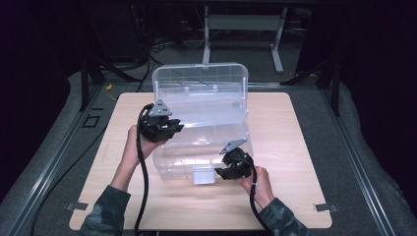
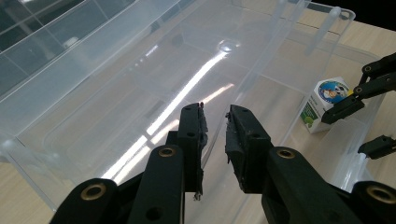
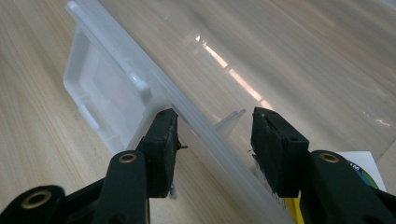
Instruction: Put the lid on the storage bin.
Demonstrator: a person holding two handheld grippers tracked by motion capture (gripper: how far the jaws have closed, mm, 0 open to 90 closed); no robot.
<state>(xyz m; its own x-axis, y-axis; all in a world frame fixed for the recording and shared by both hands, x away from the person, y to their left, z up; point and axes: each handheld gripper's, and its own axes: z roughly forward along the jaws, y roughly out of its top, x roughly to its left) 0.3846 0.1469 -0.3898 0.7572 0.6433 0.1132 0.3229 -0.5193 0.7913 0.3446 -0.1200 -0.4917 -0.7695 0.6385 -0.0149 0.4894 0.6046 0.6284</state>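
A clear plastic storage box (image 1: pixel 199 142) sits on the middle of a light wooden table (image 1: pixel 295 142), its hinged lid (image 1: pixel 199 83) standing open at the far side and a latch flap (image 1: pixel 202 175) hanging at its near wall. A small printed carton (image 2: pixel 327 103) lies inside, near the box's right end. The left gripper (image 1: pixel 169 129), held level at the box's left wall, has its jaws drawn narrow over the wall's rim. The right gripper (image 1: pixel 227 170), at the near right corner, straddles the front wall with jaws partly apart; whether its pads press the plastic cannot be told. Both forearms rest low over the table.
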